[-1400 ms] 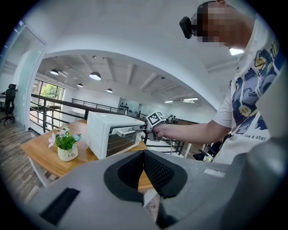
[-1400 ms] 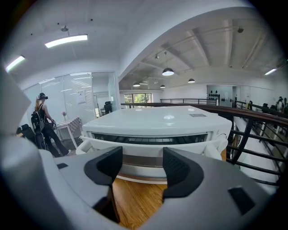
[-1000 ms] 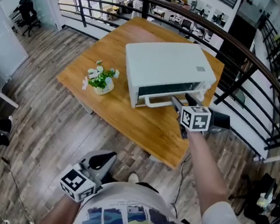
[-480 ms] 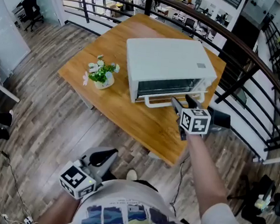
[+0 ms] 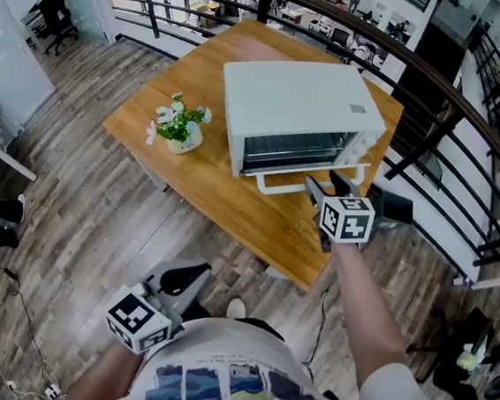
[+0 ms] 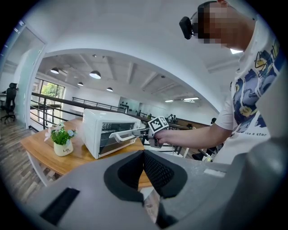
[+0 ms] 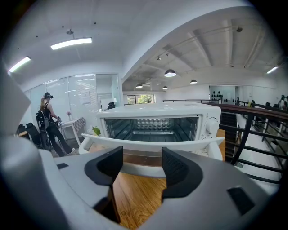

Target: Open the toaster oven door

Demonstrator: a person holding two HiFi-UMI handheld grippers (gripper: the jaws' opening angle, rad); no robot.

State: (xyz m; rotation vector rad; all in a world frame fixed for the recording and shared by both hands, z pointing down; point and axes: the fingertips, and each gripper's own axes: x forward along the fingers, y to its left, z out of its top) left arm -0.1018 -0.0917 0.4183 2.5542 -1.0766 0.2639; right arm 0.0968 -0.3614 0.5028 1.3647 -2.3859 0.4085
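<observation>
The right claw (image 5: 321, 183) (image 7: 141, 155) is spread, and the handle (image 5: 285, 188) of the oven (image 5: 296, 97) runs crosswise right at its tips; I cannot tell whether the tips touch it. The door (image 5: 293, 149) is tipped out at its top edge, partly open, and in the right gripper view the racks inside show above it. The oven stands at this claw's 12 o'clock on the wooden counter (image 5: 231, 212), with its knobs at the 3 o'clock end of its front. A plant (image 5: 179, 132) in a white pot sits on the counter at the oven's 9 o'clock, apart from it. The left claw (image 5: 190, 279) (image 6: 144, 155) is pressed together on nothing, held low off the counter at the right claw's 7 o'clock. A dark railing (image 5: 439, 92) curves past the counter from 12 to 3 o'clock. In the right gripper view a person (image 7: 47, 121) stands far off at 9 o'clock.
</observation>
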